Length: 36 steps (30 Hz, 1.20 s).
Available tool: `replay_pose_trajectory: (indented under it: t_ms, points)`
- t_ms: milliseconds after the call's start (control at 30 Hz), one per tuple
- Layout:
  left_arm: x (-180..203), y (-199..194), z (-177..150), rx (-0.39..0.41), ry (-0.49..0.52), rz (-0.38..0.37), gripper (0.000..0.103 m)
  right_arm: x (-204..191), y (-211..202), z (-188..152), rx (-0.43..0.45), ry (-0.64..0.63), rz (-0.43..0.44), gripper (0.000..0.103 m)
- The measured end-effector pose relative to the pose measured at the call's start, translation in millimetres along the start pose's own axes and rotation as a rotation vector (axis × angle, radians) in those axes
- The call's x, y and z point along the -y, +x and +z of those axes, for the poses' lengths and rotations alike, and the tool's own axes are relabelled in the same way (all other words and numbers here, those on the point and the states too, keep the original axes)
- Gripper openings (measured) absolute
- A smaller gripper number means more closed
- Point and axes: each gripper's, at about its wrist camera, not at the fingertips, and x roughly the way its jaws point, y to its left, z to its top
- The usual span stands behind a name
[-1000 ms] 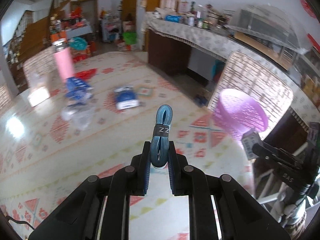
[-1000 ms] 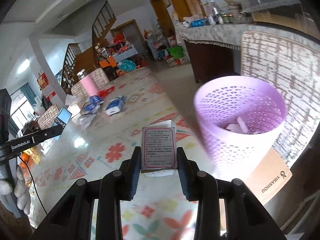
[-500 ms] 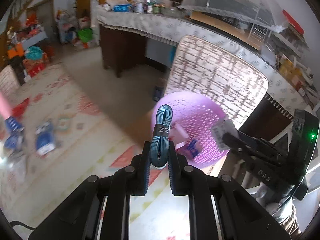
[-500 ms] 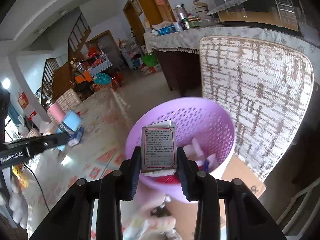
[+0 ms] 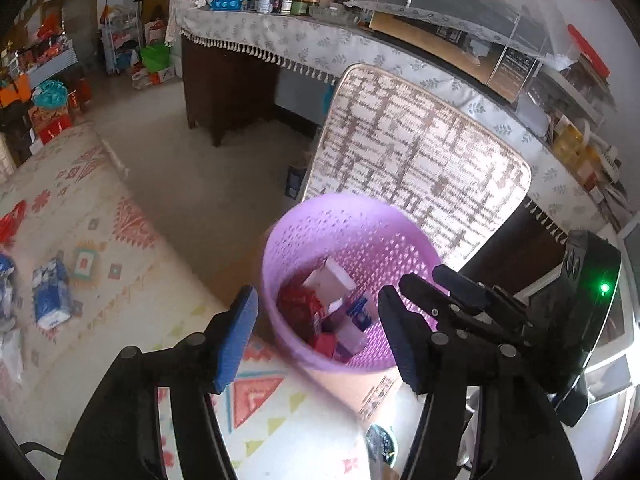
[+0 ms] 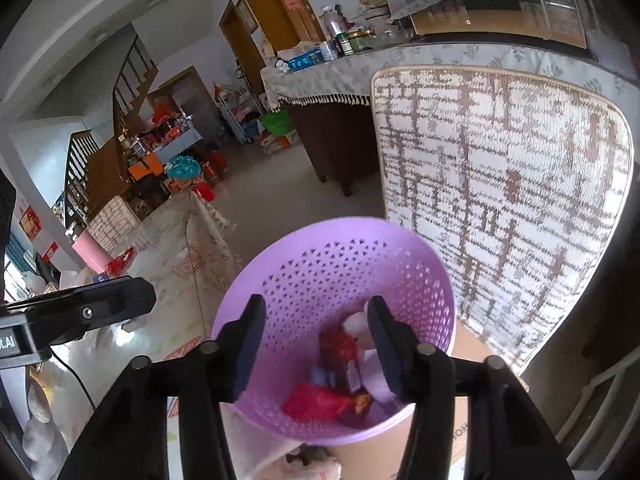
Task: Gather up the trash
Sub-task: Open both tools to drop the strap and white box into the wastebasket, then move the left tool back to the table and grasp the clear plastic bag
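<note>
Trash inside purple basket, left claw and right claw just opened, empty, above rim

Purple basket: perforated plastic, matt-ish. Fingers: ribbed blue pads w/ matt black plastic arms. Rug, lower left: flat woven cloth. Bench cover up top: printed cloth, tasselled edge.

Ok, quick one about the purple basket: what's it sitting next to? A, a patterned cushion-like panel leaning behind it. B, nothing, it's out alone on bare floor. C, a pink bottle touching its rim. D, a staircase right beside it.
A: the purple basket stands right in front of the patterned panel, which leans up against the cloth-covered counter; the stairs are far across the room.
</note>
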Motion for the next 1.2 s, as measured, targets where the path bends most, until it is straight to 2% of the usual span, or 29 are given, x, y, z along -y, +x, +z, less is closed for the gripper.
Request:
replay_pose_trajectory:
  t_ms: [167,300,533,767,833,1033,1200]
  points:
    - [-18,-24,-22,0.025,-0.033,0.023,0.073,-15,-8,-13,-0.009,-0.018,0.02,0.06]
    - [-38,-45,-41,0.021,-0.079,0.077,0.08,-34,-19,-20,0.001,-0.038,0.047,0.071]
    - [-84,-76,-85,-0.003,-0.184,0.129,0.08,-81,-21,-40,-0.02,-0.092,0.109,0.078]
    - [-152,-116,-138,0.022,-0.368,0.1,0.08,-138,-12,-72,-0.076,-0.188,0.17,0.078]
    - [-174,-129,-152,0.038,-0.408,0.117,0.08,-156,-10,-81,-0.089,-0.22,0.185,0.078]
    - [-222,-158,-183,0.065,-0.442,0.234,0.08,-196,1,-96,-0.125,-0.27,0.23,0.08]
    - [-251,-171,-203,0.119,-0.347,0.326,0.08,-226,21,-105,-0.155,-0.302,0.25,0.08]
